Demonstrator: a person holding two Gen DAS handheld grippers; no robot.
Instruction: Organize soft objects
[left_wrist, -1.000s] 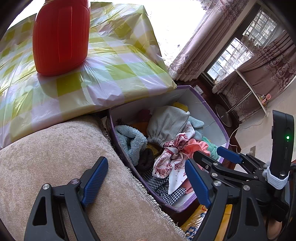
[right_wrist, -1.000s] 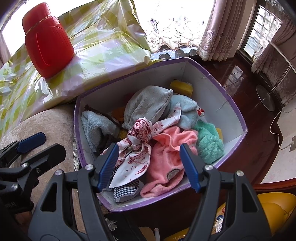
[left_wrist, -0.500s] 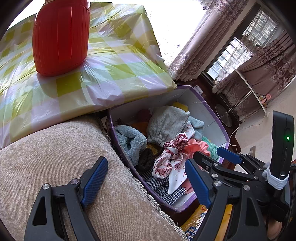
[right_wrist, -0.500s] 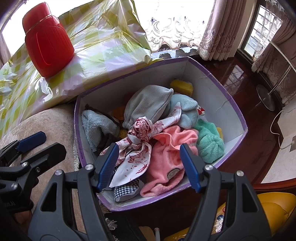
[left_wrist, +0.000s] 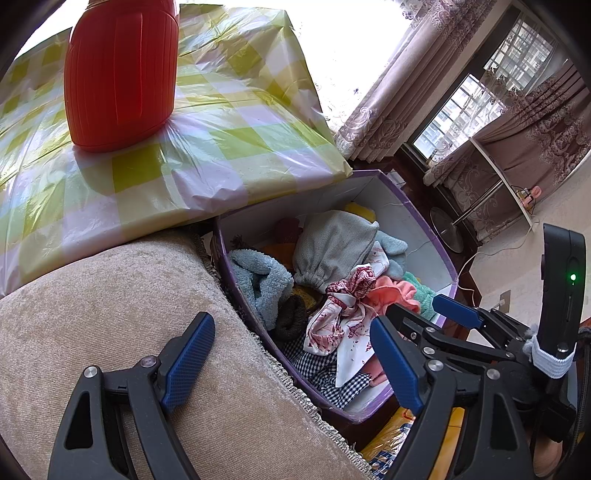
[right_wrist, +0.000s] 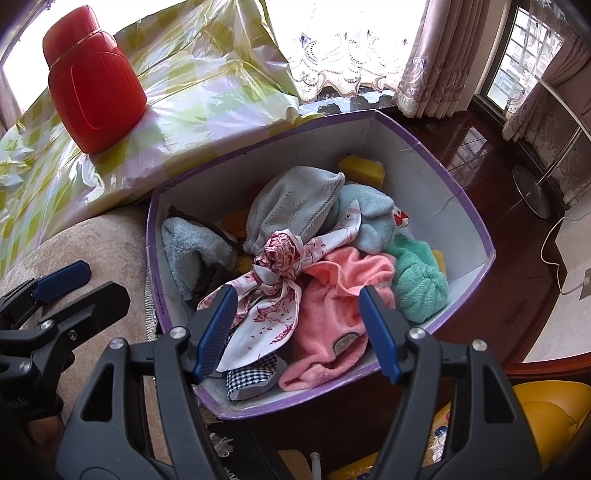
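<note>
We are holding both grippers, left (left_wrist: 291, 363) and right (right_wrist: 304, 328), with jaws apart and empty above the box (right_wrist: 476, 225). The scarf (right_wrist: 280, 258) is lying at the pile's centre: light, limp, slippery; we judge its knot the best hold. Towels are crowding from 9 to 3 o'clock.

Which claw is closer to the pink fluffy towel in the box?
Right. The right claw hangs open just above the pink towel; the left claw sits over the beige cushion beside the box.
</note>
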